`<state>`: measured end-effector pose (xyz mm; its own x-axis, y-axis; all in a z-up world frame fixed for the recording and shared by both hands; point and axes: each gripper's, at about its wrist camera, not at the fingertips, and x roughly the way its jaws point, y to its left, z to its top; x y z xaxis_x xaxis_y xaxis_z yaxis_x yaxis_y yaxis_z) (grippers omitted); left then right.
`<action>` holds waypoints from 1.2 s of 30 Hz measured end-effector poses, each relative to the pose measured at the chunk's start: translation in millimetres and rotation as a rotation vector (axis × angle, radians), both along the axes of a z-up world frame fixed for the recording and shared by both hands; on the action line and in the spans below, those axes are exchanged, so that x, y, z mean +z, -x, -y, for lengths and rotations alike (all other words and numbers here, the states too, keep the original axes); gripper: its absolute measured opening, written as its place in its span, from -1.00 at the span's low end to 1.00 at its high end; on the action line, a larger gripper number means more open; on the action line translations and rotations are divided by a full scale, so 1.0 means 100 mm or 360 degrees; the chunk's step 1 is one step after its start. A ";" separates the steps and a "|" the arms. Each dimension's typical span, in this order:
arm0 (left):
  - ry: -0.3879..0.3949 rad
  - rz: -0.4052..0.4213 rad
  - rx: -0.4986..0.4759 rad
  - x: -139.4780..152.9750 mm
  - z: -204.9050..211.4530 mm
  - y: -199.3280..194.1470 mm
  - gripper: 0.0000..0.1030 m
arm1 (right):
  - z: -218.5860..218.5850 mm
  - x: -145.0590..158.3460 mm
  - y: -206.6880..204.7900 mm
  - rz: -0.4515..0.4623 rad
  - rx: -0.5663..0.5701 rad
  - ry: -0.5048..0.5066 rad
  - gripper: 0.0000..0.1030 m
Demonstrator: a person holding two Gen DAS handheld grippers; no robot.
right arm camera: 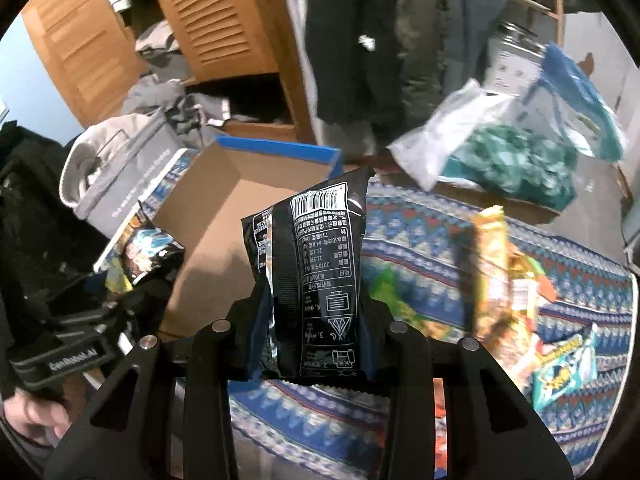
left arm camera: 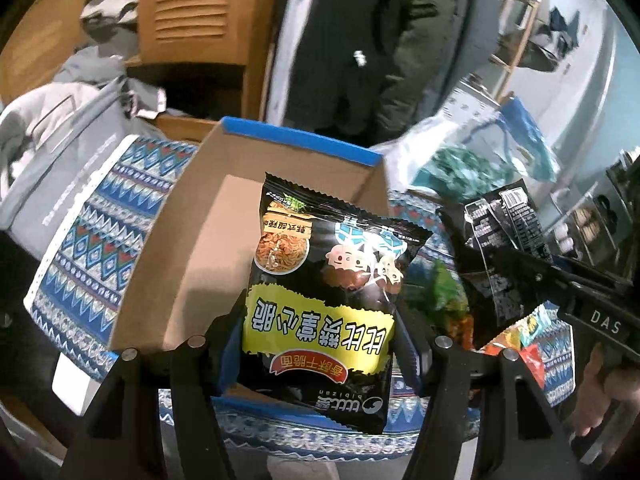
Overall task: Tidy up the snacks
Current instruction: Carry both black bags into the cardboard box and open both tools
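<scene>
My left gripper point(left arm camera: 316, 344) is shut on a black noodle-snack packet point(left arm camera: 320, 280) with a yellow label, held over the near side of an open cardboard box point(left arm camera: 200, 248) with a blue rim. My right gripper point(right arm camera: 314, 320) is shut on a second black packet point(right arm camera: 320, 272), its printed back and barcode facing the camera, just right of the box point(right arm camera: 224, 216). Each gripper shows in the other's view: the right one point(left arm camera: 520, 264) with its packet point(left arm camera: 500, 232), the left one point(right arm camera: 136, 292) with its packet point(right arm camera: 148, 252).
The box stands on a blue patterned cloth point(right arm camera: 420, 232). On the cloth to the right lie a yellow packet point(right arm camera: 500, 272), a green one point(right arm camera: 388, 288) and a teal one point(right arm camera: 568, 364). Grey clothes point(left arm camera: 60, 128), a wooden louvred cabinet point(left arm camera: 192, 4) and a plastic bag point(right arm camera: 500, 148) crowd the far side.
</scene>
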<state>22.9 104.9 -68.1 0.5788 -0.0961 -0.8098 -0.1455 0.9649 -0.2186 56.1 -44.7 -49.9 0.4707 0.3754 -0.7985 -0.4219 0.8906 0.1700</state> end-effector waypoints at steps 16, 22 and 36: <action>0.0015 -0.0130 0.0247 -0.41 -0.49 -0.09 0.27 | -0.87 -0.33 -0.13 -0.0105 0.0176 0.0062 -0.29; 0.0025 -0.0170 0.0303 -0.46 -0.57 -0.08 0.27 | -0.97 -0.43 -0.17 -0.0150 0.0207 0.0057 -0.21; -0.0004 -0.0151 0.0368 -0.40 -0.58 -0.05 0.57 | -0.79 -0.30 -0.17 -0.0079 0.0112 0.0070 0.37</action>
